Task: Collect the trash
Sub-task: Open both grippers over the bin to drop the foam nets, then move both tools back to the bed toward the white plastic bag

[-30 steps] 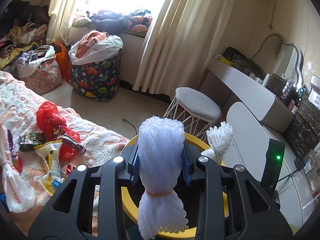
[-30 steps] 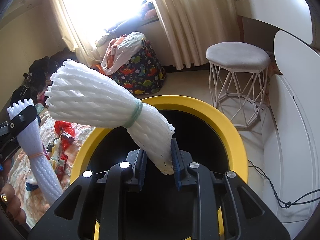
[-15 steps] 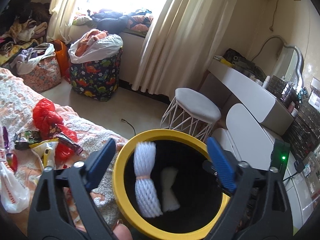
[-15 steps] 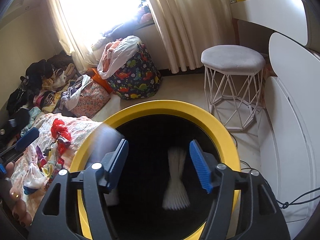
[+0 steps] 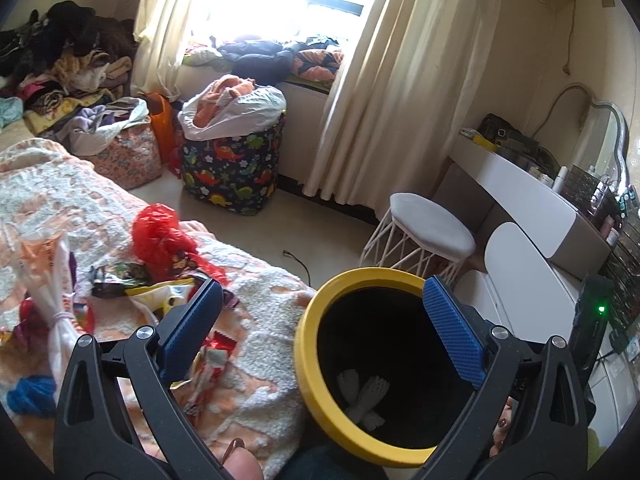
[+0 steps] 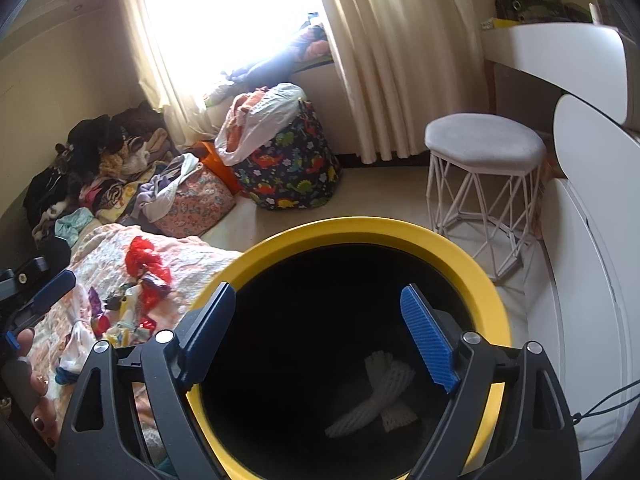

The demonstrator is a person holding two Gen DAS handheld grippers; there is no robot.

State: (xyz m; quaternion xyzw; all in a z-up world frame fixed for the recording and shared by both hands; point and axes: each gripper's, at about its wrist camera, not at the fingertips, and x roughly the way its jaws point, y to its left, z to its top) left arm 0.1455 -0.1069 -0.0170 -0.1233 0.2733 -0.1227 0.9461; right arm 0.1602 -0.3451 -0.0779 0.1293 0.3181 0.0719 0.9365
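Wrappers (image 5: 160, 276) on bedspread (image 5: 264, 300) beside bin (image 5: 316, 396)

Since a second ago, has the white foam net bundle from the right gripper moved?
Yes. The foam net bundle has dropped from above the yellow rim to the bin's bottom; the right gripper is open.

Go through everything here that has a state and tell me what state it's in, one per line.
left gripper: open, empty.
right gripper: open, empty, over the bin.
yellow-rimmed bin: upright, uncovered.
foam net bundles: two, crossed at the bin's bottom.
red plastic bag: crumpled on the bed.
dinosaur-print basket: overfilled.
stool: upright.
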